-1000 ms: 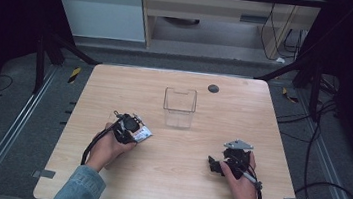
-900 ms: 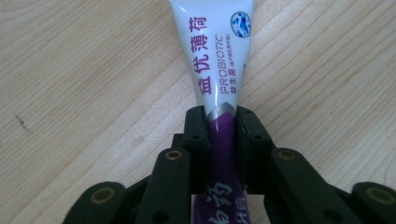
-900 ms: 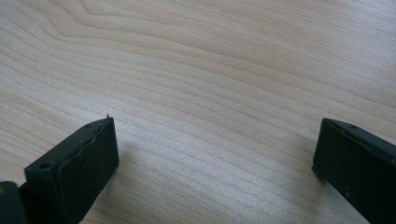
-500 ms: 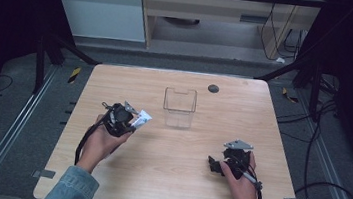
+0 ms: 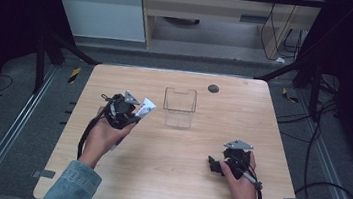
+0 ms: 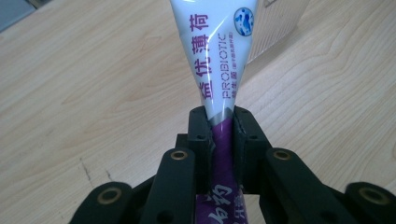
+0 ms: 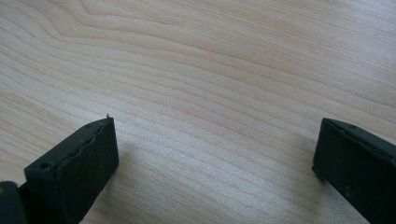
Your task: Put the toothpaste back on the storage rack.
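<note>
My left gripper is shut on a white and purple toothpaste tube, lifted above the wooden table just left of a clear plastic box. In the left gripper view the tube is pinched between the black jaws of that gripper, its white flat end pointing up toward the clear box. My right gripper rests low on the table at the front right, held by a hand. Seen from the right gripper view, the gripper stands open with bare wood between its jaws.
A small dark round disc lies near the table's far edge, right of the box. Black frame legs and cables surround the table on a grey floor.
My left gripper has lifted the tube and carried it up and toward the clear box. The right gripper has stayed still.
</note>
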`<state>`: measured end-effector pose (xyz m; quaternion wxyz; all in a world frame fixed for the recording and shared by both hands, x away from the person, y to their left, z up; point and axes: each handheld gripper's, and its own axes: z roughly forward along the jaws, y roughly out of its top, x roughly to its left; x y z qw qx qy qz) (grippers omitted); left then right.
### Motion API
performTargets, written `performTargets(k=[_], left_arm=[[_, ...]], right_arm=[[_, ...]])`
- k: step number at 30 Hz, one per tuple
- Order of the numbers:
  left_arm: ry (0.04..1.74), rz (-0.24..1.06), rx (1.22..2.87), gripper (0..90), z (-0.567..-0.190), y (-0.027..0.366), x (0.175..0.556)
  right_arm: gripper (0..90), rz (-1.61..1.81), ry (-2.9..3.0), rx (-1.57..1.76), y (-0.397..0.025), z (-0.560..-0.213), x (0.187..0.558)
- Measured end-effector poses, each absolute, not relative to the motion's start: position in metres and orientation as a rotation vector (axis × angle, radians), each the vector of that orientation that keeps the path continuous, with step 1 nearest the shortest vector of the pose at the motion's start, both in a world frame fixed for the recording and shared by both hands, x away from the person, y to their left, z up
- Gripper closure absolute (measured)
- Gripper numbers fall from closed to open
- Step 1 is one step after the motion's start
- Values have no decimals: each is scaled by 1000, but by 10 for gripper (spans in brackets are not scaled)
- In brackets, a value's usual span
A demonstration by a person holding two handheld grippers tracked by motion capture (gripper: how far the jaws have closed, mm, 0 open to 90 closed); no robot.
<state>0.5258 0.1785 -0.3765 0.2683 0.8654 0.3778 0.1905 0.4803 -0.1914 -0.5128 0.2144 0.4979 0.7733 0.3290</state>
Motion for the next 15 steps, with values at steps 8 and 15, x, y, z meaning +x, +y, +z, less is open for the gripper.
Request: performTargets(k=[8,15], left_arm=[[995,502,2306,790,-370,165,527],[967,497,2296,790,-363,155,529]], right_arm=[[4,911,2146,1382,-191,-513,480],[4,913,2147,1380,-191,-513,480]])
